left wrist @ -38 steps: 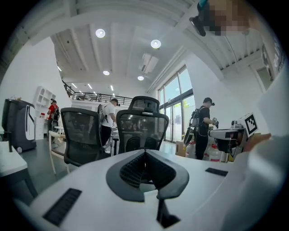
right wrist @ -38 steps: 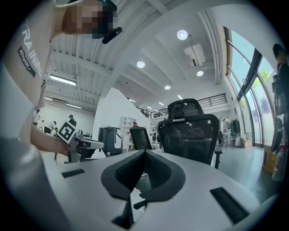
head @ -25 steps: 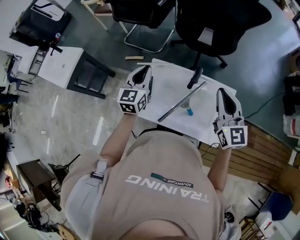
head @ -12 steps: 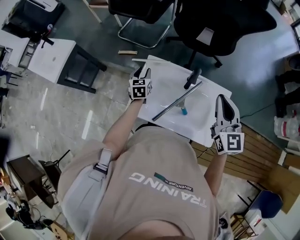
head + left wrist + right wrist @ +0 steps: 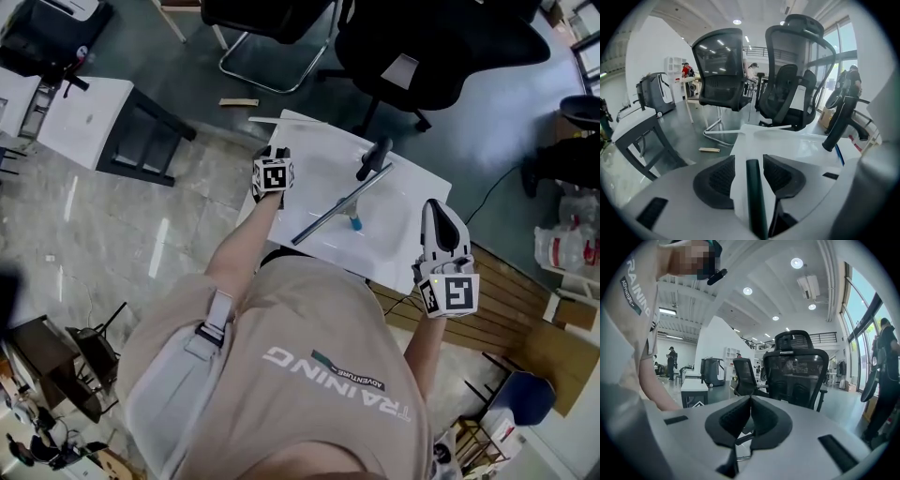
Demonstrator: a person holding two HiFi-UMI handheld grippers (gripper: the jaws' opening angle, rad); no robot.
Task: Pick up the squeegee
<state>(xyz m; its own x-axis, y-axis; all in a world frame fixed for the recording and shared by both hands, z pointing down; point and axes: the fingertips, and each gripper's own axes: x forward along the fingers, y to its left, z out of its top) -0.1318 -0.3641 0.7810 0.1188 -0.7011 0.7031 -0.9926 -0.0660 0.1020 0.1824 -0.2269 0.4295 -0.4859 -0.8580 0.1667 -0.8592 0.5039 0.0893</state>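
The squeegee lies slantwise on the small white table: a long metal bar, a black handle at its far end and a blue piece beside it. My left gripper sits low at the table's left edge, to the left of the bar. Its jaws have just been opening and now stand open, nothing gripped, only tabletop visible beyond the gap. The handle rises to the right in the left gripper view. My right gripper hovers off the table's right corner, shut and empty.
Two black office chairs stand just beyond the table. A white side table stands to the left, a wooden strip lies on the floor, and wooden boards lie at the right.
The left gripper has dropped from above the table down to its left edge and its jaws have spread. The right gripper has stayed about where it was.
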